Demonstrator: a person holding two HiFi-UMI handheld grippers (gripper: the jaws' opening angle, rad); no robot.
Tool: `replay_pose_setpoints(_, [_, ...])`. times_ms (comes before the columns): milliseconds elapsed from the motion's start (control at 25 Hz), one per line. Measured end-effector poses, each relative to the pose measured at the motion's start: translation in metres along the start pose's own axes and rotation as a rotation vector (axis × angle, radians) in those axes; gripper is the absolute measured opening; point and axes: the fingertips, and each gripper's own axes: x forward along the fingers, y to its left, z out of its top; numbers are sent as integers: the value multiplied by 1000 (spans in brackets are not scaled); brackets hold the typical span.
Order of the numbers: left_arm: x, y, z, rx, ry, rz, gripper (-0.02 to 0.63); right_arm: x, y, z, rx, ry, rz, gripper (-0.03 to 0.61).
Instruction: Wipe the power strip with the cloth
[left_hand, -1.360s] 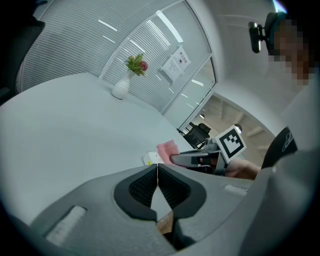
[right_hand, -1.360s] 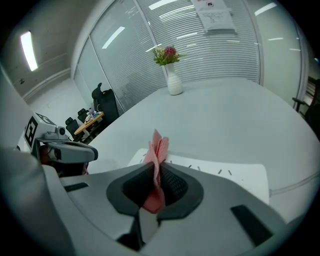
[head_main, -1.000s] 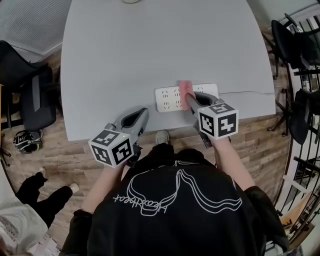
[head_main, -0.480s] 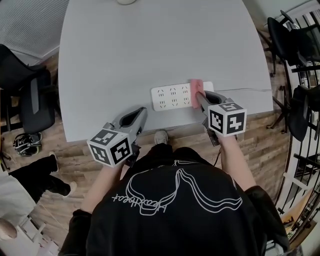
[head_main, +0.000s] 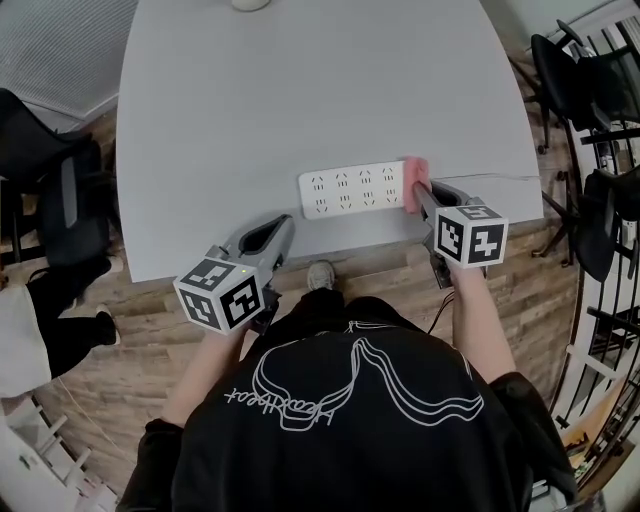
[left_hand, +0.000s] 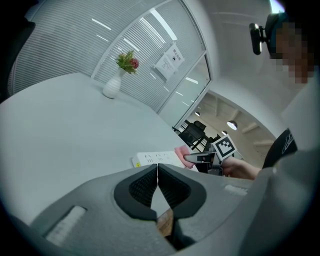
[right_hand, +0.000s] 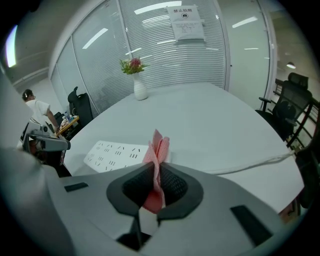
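Head view: we see the power strip (head_main: 355, 190) flat on the grey table (head_main: 300, 90), near its 6 o'clock edge. The right gripper (head_main: 420, 196) sets the pink cloth (head_main: 413, 172) on the strip's 3 o'clock end. The left gripper (head_main: 282, 226) sits at the strip's 7 o'clock, apart from it.
Left gripper view: jaws pressed together, nothing btwn.
Right gripper view: jaws pinch the cloth upright. Strip at 10 o'clock, cable (right_hand: 260, 161) at 3.

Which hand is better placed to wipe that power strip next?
The right. The right gripper pinches the cloth in its fingers, right at the power strip's right end. The left gripper is shut on nothing and held apart from the strip, at the table's near edge.
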Motion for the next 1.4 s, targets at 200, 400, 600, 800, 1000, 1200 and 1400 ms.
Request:
replay_pose_setpoints(200, [-4, -2, 0, 4, -7, 10, 14, -6, -10, -3, 5, -12, -16, 38])
replay_pose_setpoints(400, [-8, -18, 3, 29, -27, 12, 14, -16, -18, -5, 29, -41, -41, 38])
replay_pose_setpoints(600, [-23, -40, 6, 39, -65, 24, 14, -47, -13, 1, 7, -140, -26, 38])
replay_pose_setpoints(800, [-37, -81, 10, 63, -109, 29, 14, -101, 10, 17, -20, -286, 89, 38])
replay_pose_setpoints(1000, [-54, -134, 12, 110, -165, 18, 14, -171, 46, 28, -66, -444, 249, 37])
replay_pose_setpoints(1200, [-69, -187, 17, 141, -210, -4, 14, -230, 75, 30, -101, -538, 407, 35])
replay_pose_setpoints(1400, [-82, -231, 29, 208, -266, -25, 14, -267, 97, 26, -127, -589, 537, 35])
